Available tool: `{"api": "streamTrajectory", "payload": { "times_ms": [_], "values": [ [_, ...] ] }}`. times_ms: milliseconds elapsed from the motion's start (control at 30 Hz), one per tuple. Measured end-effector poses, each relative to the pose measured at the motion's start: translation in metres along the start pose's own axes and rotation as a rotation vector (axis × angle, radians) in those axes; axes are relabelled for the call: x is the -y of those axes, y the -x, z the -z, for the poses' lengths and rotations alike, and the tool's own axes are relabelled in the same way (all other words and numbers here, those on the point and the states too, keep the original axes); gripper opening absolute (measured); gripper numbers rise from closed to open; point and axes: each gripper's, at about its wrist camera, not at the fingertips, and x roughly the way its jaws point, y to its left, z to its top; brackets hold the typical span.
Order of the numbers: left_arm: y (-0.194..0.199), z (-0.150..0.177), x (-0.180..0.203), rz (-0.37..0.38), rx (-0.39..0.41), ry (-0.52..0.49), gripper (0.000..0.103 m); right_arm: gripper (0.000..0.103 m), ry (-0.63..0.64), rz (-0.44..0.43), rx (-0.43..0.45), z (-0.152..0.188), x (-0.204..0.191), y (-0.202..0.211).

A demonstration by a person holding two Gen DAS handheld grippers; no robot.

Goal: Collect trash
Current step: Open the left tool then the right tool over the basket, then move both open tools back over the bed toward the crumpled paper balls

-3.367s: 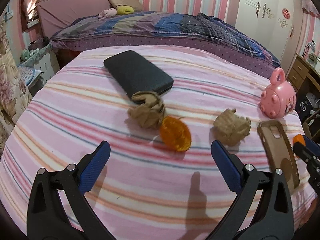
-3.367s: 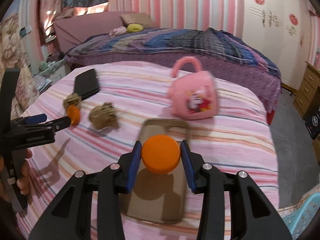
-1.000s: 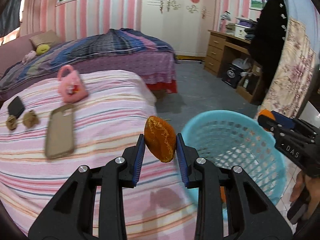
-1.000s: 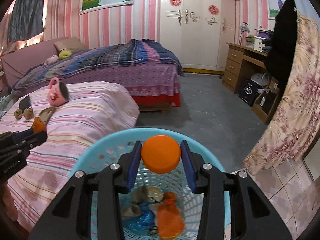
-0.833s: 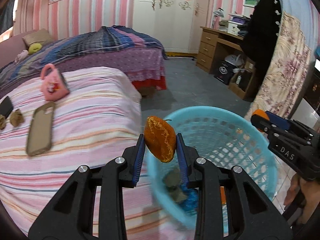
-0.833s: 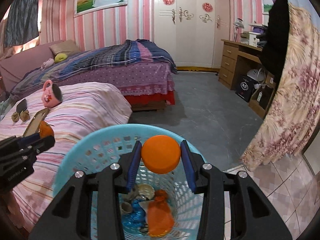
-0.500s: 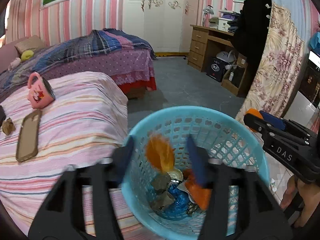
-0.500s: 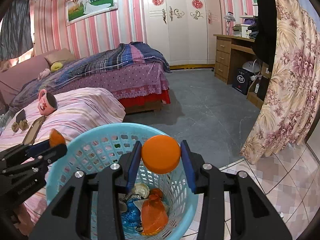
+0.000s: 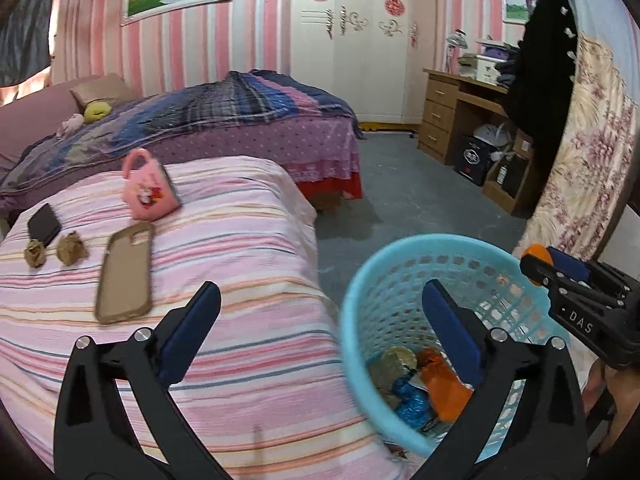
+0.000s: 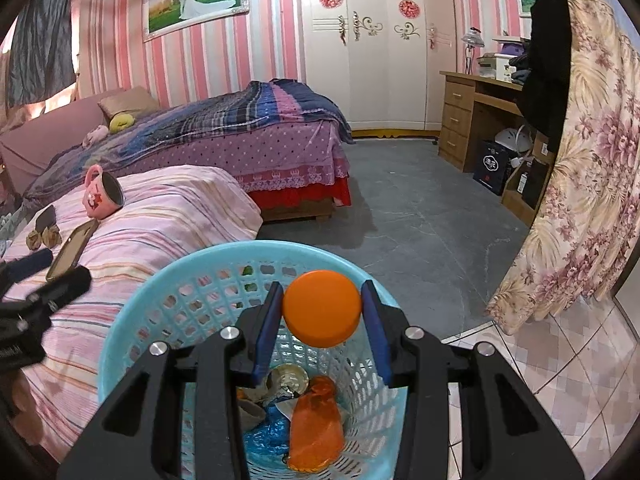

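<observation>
My left gripper (image 9: 319, 292) hangs over the gap between the striped bed and the blue basket (image 9: 436, 241); its jaws are opening wide and nothing is between them. Inside the basket lie an orange wrapper (image 9: 444, 386) and blue and brown scraps. My right gripper (image 10: 322, 294) is shut on a round orange lid (image 10: 322, 309) right above the basket (image 10: 132, 304). From the left wrist view that gripper (image 9: 560, 274) shows at the basket's right rim. Two brown paper balls (image 9: 72, 250) rest on the bed.
On the pink striped bed (image 9: 240, 240) lie a pink mug (image 9: 150, 192), a brown phone case (image 9: 126, 272) and a black phone (image 9: 44, 224). A floral curtain (image 10: 580, 200) hangs to the right, a wooden desk (image 10: 468, 116) behind, grey floor between.
The left gripper swung from the bed over the basket, opened, and its orange piece fell in. The right gripper stayed over the basket with the orange lid held.
</observation>
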Motion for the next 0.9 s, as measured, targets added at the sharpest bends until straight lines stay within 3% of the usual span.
{"api": "streamTrajectory", "payload": {
  "times_ms": [100, 167, 233, 400, 633, 900],
  "values": [
    [0.006, -0.002, -0.014, -0.026, 0.01, 0.009, 0.097, 0.041, 0.003, 0.009, -0.005, -0.001, -0.007, -0.001],
    [0.01, -0.002, -0.026, -0.046, 0.015, 0.019, 0.098, 0.051, 0.002, 0.015, -0.003, -0.002, -0.01, -0.001],
    [0.012, -0.002, -0.034, -0.059, 0.016, 0.032, 0.098, 0.07, -0.005, 0.015, 0.002, -0.003, -0.014, -0.001],
    [0.018, -0.001, -0.059, -0.074, 0.016, 0.061, 0.098, 0.083, 0.0, 0.01, 0.018, -0.008, -0.033, -0.002],
    [0.03, 0.001, -0.084, -0.113, 0.034, 0.066, 0.098, 0.093, 0.021, 0.009, 0.034, -0.015, -0.058, -0.004],
    [0.041, 0.002, -0.123, -0.142, 0.05, 0.093, 0.098, 0.096, 0.039, -0.019, 0.032, -0.022, -0.089, -0.008]
  ]
}}
